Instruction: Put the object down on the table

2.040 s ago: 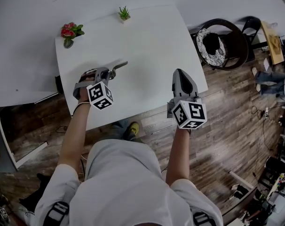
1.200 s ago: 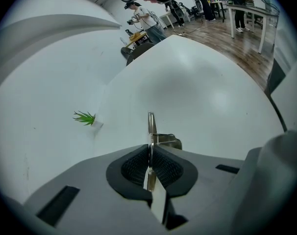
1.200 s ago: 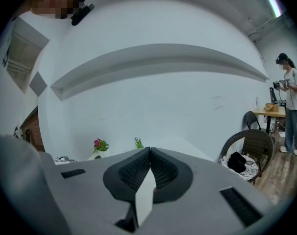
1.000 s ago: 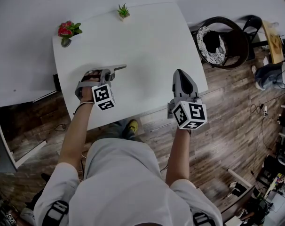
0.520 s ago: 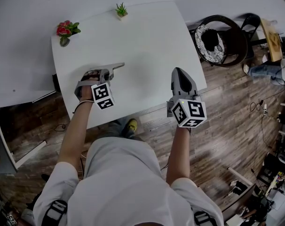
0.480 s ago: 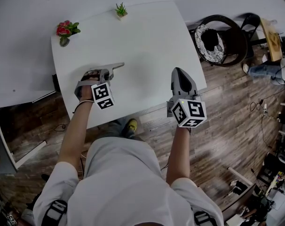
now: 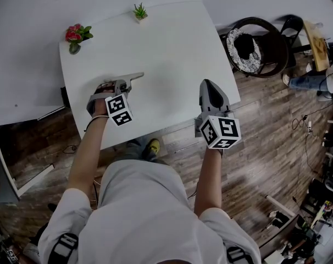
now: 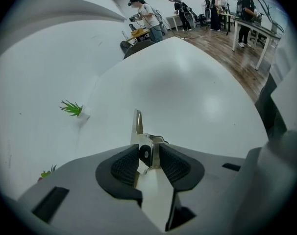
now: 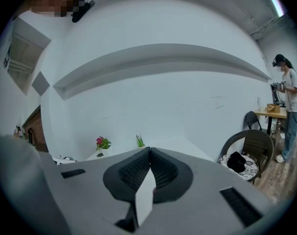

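A silver metal tool (image 7: pixel 134 77) with a flat blade and a black knob (image 8: pixel 144 153) lies on the white table (image 7: pixel 172 48), blade pointing away from me. My left gripper (image 7: pixel 124 84) points steeply down at its near end. Its jaws have just been opening, and the tool (image 8: pixel 138 126) still sits between the pads (image 8: pixel 125 164) without being squeezed. In the left gripper view the gripper (image 8: pixel 149 154) straddles the tool's hinged end. My right gripper (image 7: pixel 207 83) hovers over the table's near right edge, shut and empty, its pads (image 9: pixel 138 169) meeting.
A pot of red flowers (image 7: pixel 75 36) stands at the table's far left corner, a small green plant (image 7: pixel 140 12) at its far edge. A dark round chair (image 7: pixel 257 48) stands right of the table on the wooden floor. People work at benches in the background (image 8: pixel 143 13).
Since the earliest frame the left gripper has lowered the tool, so its blade now lies flat on the table instead of tilted up. The right gripper has stayed put.
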A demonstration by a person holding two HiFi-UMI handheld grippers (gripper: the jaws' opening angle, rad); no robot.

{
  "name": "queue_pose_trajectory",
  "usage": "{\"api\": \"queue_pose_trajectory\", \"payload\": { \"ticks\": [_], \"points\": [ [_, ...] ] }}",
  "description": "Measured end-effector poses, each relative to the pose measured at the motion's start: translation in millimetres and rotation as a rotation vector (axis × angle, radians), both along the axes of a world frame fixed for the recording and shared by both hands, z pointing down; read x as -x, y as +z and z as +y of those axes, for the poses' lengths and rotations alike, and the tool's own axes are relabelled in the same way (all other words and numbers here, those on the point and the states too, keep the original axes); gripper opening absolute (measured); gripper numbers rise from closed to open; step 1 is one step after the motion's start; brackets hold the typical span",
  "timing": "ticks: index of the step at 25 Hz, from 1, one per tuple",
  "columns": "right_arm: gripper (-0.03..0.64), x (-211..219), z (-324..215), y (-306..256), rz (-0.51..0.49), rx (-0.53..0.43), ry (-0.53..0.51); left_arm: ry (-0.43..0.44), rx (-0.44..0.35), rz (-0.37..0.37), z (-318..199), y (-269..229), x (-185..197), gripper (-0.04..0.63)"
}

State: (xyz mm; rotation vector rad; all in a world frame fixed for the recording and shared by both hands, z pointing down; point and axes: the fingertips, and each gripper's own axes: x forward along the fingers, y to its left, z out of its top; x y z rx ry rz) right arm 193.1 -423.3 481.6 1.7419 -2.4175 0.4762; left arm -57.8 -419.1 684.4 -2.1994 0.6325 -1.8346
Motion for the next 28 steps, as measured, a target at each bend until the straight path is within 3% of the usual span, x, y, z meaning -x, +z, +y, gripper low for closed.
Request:
{"api": "queue_pose_trajectory", "payload": {
  "ticks": [5,14,24,28],
  "points": [
    [0.009,-1,2,-1,0.002,0.000,0.001,-0.026,0.028,0.035,5,3,-2,0.156],
    [0.009,-3,10,-6,0.005,-0.012,-0.001,-0.235,0.068,0.258,6,-20,-4,0.156],
    [0.009,9,24,-21,-0.008,-0.045,-0.024,-0.396,0.016,0.476,9,-75,-3,0.156],
    [0.009,13,35,-29,-0.011,-0.059,-0.033,-0.437,-0.016,0.523,17,-93,1,0.156]
  ]
}}
